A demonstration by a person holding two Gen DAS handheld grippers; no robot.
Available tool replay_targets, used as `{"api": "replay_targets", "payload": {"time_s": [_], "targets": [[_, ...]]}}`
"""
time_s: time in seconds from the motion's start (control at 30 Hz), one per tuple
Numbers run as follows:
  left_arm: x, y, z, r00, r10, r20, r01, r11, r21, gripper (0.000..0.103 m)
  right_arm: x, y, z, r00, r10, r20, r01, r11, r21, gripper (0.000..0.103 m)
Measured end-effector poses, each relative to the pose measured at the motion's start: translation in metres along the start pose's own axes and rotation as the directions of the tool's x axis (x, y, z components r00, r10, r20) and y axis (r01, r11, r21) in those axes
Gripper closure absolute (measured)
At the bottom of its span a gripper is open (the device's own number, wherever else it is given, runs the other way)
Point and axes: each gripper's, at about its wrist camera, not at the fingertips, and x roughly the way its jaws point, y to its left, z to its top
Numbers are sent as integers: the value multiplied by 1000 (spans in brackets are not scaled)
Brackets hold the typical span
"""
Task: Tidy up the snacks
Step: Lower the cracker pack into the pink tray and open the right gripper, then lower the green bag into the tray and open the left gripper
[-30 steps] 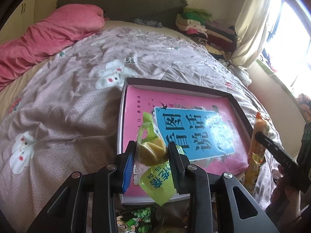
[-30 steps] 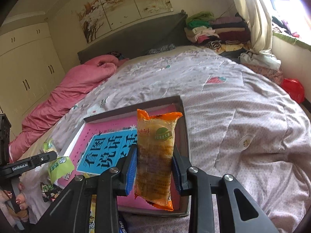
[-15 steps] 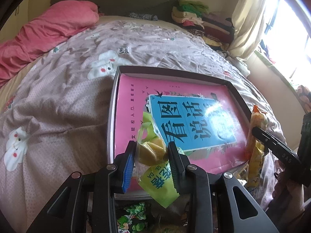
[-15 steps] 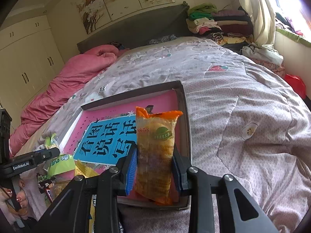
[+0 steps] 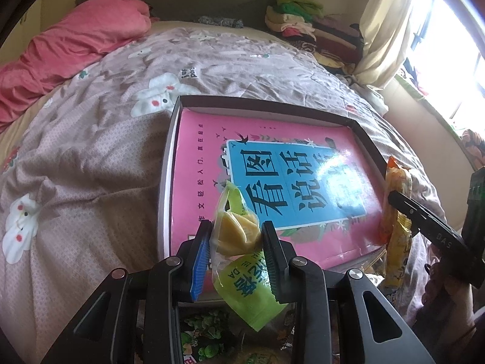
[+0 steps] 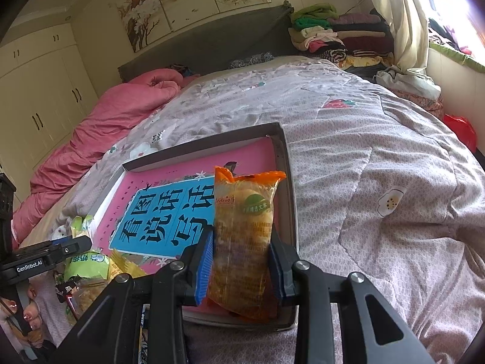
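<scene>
My left gripper [image 5: 236, 236] is shut on a green-and-clear pastry packet [image 5: 242, 251], held above the near edge of a shallow dark box [image 5: 263, 103] whose floor is a pink and blue book cover [image 5: 272, 176]. My right gripper [image 6: 241, 242] is shut on an orange snack bag [image 6: 242, 236], upright over the box's near right corner [image 6: 288, 200]. The orange bag [image 5: 397, 212] and right gripper also show at the right of the left wrist view. The green packet [image 6: 86, 265] shows at the lower left of the right wrist view.
The box lies on a grey patterned quilt [image 5: 91, 157] on a bed. Several loose snack packets [image 5: 206, 333] lie just in front of the box. A pink duvet [image 5: 66, 48] is at the far left, folded clothes [image 6: 333, 33] by the headboard, a curtain and window at right.
Both grippers moved forward and closer over the box, still holding their packets. The box fills more of both views now.
</scene>
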Motion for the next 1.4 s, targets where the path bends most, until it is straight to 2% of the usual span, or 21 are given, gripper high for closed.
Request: {"api": "replay_targets", "payload": {"time_s": [0.23, 0.5, 1.03, 1.23, 1.33, 1.4], "targets": [[1, 0, 2, 1000, 1, -3, -1, 1000, -4, 69, -2, 0, 0, 1000, 4, -4, -4, 1000, -2, 69], [1, 1, 4, 1000, 0, 0, 0, 1000, -5, 69, -5, 1, 1, 1000, 17, 7, -17, 1000, 0, 61], [-7, -1, 5, 999, -29, 18, 29, 1000, -4, 68, -22, -9, 3, 998, 39, 51, -42, 997, 59, 54], [-7, -1, 5, 1000, -20, 22, 20, 1000, -2, 68, -26, -9, 2, 998, 42, 57, -45, 997, 63, 52], [-9, -1, 6, 1000, -19, 25, 19, 1000, -3, 64, -29, -10, 3, 997, 45, 65, -49, 997, 62, 51], [-11, -1, 7, 999, -22, 35, 22, 1000, -3, 58, -31, -9, 2, 996, 47, 72, -52, 997, 64, 48]]}}
